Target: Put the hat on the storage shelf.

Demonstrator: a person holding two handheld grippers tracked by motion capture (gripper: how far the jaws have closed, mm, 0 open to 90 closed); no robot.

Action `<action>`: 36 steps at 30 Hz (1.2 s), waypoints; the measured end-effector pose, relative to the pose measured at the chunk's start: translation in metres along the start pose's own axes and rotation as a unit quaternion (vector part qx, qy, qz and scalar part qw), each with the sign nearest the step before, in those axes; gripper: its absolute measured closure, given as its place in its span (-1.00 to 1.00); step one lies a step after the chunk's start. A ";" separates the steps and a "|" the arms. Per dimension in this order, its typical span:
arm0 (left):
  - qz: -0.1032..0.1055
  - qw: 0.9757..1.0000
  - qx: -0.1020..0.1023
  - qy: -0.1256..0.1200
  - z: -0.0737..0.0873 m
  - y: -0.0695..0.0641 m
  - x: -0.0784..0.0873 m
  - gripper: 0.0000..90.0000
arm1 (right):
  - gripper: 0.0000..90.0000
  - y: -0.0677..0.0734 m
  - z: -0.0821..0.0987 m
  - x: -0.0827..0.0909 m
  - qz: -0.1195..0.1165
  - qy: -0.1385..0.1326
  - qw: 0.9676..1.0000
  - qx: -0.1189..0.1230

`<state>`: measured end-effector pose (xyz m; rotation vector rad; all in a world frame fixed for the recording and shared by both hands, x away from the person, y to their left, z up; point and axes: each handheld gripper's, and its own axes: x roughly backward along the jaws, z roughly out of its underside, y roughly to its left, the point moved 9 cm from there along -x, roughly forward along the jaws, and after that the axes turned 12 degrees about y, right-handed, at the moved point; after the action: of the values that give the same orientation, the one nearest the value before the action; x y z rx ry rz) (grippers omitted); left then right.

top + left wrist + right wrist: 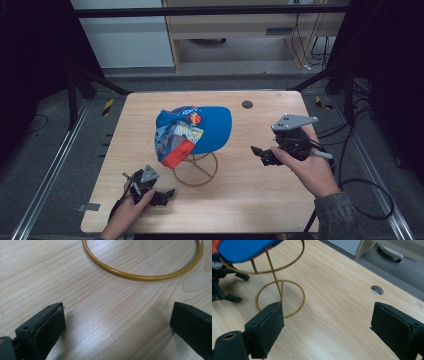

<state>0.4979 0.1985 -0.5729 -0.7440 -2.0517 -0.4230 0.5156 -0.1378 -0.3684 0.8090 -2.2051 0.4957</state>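
Note:
A blue cap [192,132] with a colourful printed and red side sits on a gold wire stand [196,170] at the table's middle. My left gripper [167,195] rests low near the front left, just left of the stand's base ring [140,277], and its jaws stand wide open [117,322] over bare wood. My right gripper [257,152] hovers right of the cap, pointing toward it. In the right gripper view its jaws [327,325] are open with nothing between them, the stand [294,307] and the cap's blue brim [244,248] ahead at upper left.
The wooden table [260,200] has a round cable hole [247,104] near its far edge, also seen in the right gripper view [377,290]. Dark frame rails run along both sides of the table. Cables trail off at the right.

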 end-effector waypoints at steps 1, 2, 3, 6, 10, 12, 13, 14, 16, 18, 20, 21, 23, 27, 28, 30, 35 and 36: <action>0.000 1.000 0.000 0.000 0.000 0.000 0.000 -1.00 | -0.76 -0.001 0.003 -0.002 0.002 0.006 1.000 0.000; 0.000 1.000 0.000 0.000 0.000 0.000 0.000 -1.00 | -0.76 -0.001 0.003 -0.002 0.002 0.006 1.000 0.000; 0.000 1.000 0.000 0.000 0.000 0.000 0.000 -1.00 | -0.76 -0.003 0.006 -0.004 0.009 0.009 1.000 0.001; 0.000 1.000 0.000 0.000 0.000 0.000 0.000 -1.00 | -0.75 -0.005 0.020 -0.016 0.013 0.027 1.000 -0.003; 0.000 1.000 0.000 0.000 0.000 0.000 0.000 -1.00 | -0.74 -0.008 0.036 -0.025 0.017 0.038 0.999 -0.008; 0.000 1.000 0.000 0.000 0.000 0.000 0.000 -1.00 | -0.74 -0.011 0.043 -0.027 0.019 0.039 0.999 -0.012; 0.000 1.000 0.000 0.000 0.000 0.000 0.000 -1.00 | -0.73 -0.013 0.046 -0.029 0.021 0.039 0.999 -0.015; 0.000 1.000 0.000 0.000 0.000 0.000 0.000 -1.00 | -0.73 -0.014 0.049 -0.030 0.021 0.038 0.999 -0.018; 0.000 1.000 0.000 0.000 0.000 0.000 0.000 -1.00 | -0.72 -0.016 0.055 -0.032 0.020 0.040 0.999 -0.024; 0.000 1.000 0.000 0.000 0.000 0.000 0.000 -1.00 | -0.71 -0.017 0.061 -0.034 0.021 0.038 0.999 -0.028; 0.000 1.000 0.000 0.000 0.000 0.000 0.000 -1.00 | -0.71 -0.017 0.067 -0.038 0.019 0.039 0.999 -0.031; 0.000 1.000 0.000 0.000 0.000 0.000 0.000 -1.00 | -0.71 -0.016 0.070 -0.041 0.018 0.041 0.999 -0.032; 0.000 1.000 0.000 0.000 0.000 0.000 0.000 -1.00 | -0.70 -0.016 0.076 -0.046 0.015 0.044 0.998 -0.033; 0.000 1.000 0.000 0.000 0.000 0.000 0.000 -1.00 | -0.69 -0.014 0.090 -0.057 0.009 0.053 0.998 -0.042; 0.000 1.000 0.000 0.000 0.000 0.000 0.000 -1.00 | -0.69 -0.014 0.094 -0.060 0.008 0.056 0.997 -0.043; 0.000 1.000 0.000 0.000 0.000 0.000 0.000 -1.00 | -0.69 -0.013 0.100 -0.066 0.005 0.061 0.997 -0.046; 0.000 1.000 0.000 0.000 0.000 0.000 0.000 -1.00 | -0.69 -0.011 0.115 -0.077 0.000 0.074 0.996 -0.051; 0.000 1.000 0.000 0.000 0.000 0.000 0.000 -1.00 | -0.69 -0.011 0.117 -0.078 -0.002 0.075 0.996 -0.052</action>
<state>0.4980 0.1984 -0.5729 -0.7440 -2.0522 -0.4220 0.5070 -0.1792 -0.5027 0.6975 -2.0733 0.4215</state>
